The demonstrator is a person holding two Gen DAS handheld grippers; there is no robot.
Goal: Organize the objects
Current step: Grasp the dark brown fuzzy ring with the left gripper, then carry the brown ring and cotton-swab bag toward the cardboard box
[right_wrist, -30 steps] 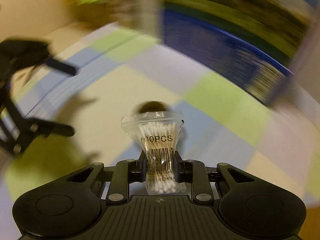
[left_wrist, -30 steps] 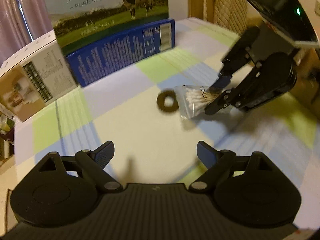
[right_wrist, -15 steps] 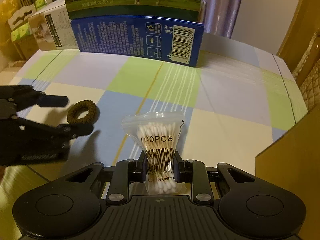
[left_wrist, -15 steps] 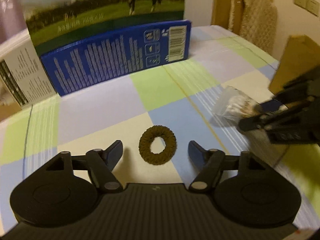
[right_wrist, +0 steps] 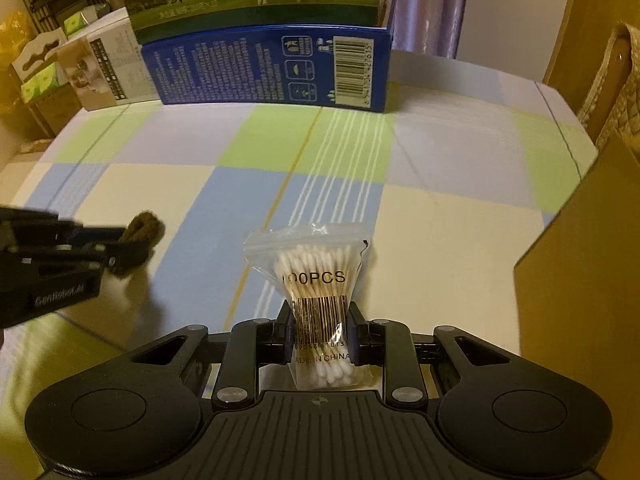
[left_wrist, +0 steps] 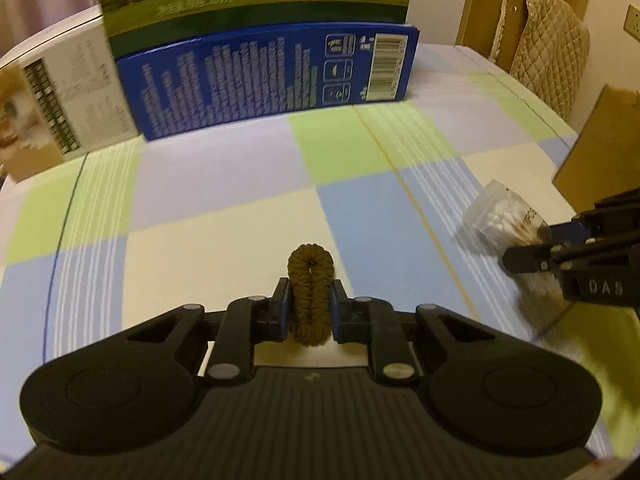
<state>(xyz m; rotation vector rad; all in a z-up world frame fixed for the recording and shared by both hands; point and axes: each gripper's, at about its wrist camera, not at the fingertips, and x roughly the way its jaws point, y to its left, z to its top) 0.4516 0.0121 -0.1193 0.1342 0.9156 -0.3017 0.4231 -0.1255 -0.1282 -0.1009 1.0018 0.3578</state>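
A brown hair tie [left_wrist: 310,264] stands squeezed edge-up between the pads of my left gripper [left_wrist: 310,300], whose jaws are closing on it just above the checked tablecloth [left_wrist: 220,220]. The right wrist view shows the same hair tie [right_wrist: 146,230] at the tip of the left gripper [right_wrist: 120,248] on the left. My right gripper [right_wrist: 320,320] is shut on a clear bag of cotton swabs [right_wrist: 316,276], held upright by its lower half. Seen from the left wrist, that bag [left_wrist: 500,216] and the right gripper [left_wrist: 520,248] are at the right edge.
A blue and green milk carton box [left_wrist: 264,76] stands across the back of the table, with a white box [left_wrist: 60,108] to its left. A brown cardboard box [right_wrist: 580,260] rises at the right edge. A chair with a quilted cover [left_wrist: 544,40] stands beyond.
My left gripper moved up to the hair tie and its jaws closed on it, squeezing the ring flat. The right gripper kept its hold on the swab bag and shifted right.
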